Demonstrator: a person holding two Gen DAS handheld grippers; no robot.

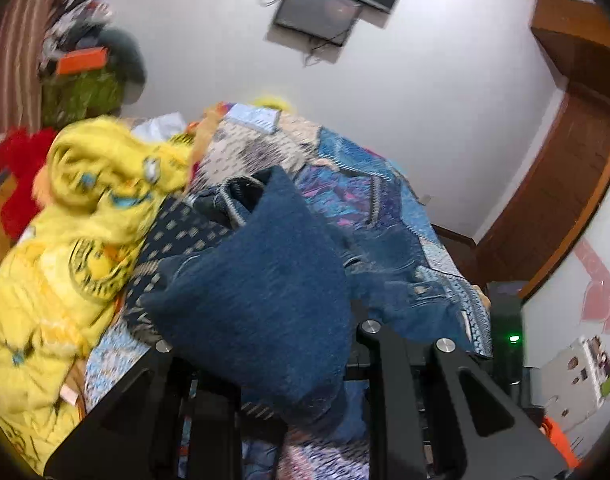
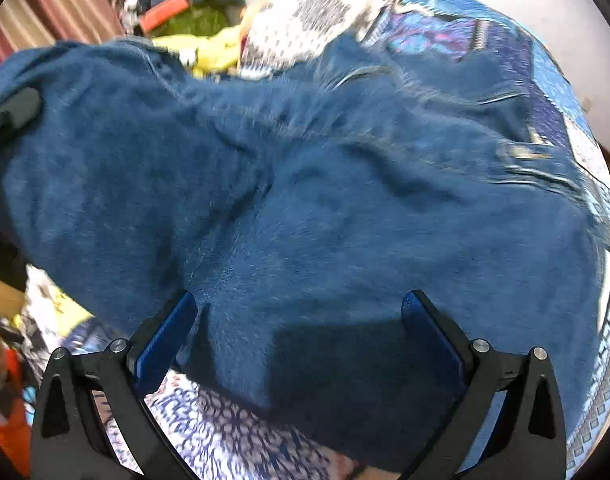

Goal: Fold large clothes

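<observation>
A pair of dark blue jeans (image 2: 305, 184) lies spread over the patterned bedspread (image 2: 225, 432). My right gripper (image 2: 299, 340) is open, its blue-padded fingers (image 2: 165, 340) straddling the near edge of the denim. My left gripper (image 1: 265, 360) is shut on a fold of the jeans (image 1: 261, 288) and holds it lifted; the cloth hides its fingertips. The left gripper also shows at the left edge of the right wrist view (image 2: 13, 114), on the denim.
A yellow patterned garment (image 1: 65, 248) is heaped to the left on the bed. A red cloth (image 1: 21, 168) and a cluttered pile (image 1: 81, 52) lie beyond it. A wall screen (image 1: 325, 4) and a wooden door frame (image 1: 557, 184) stand behind.
</observation>
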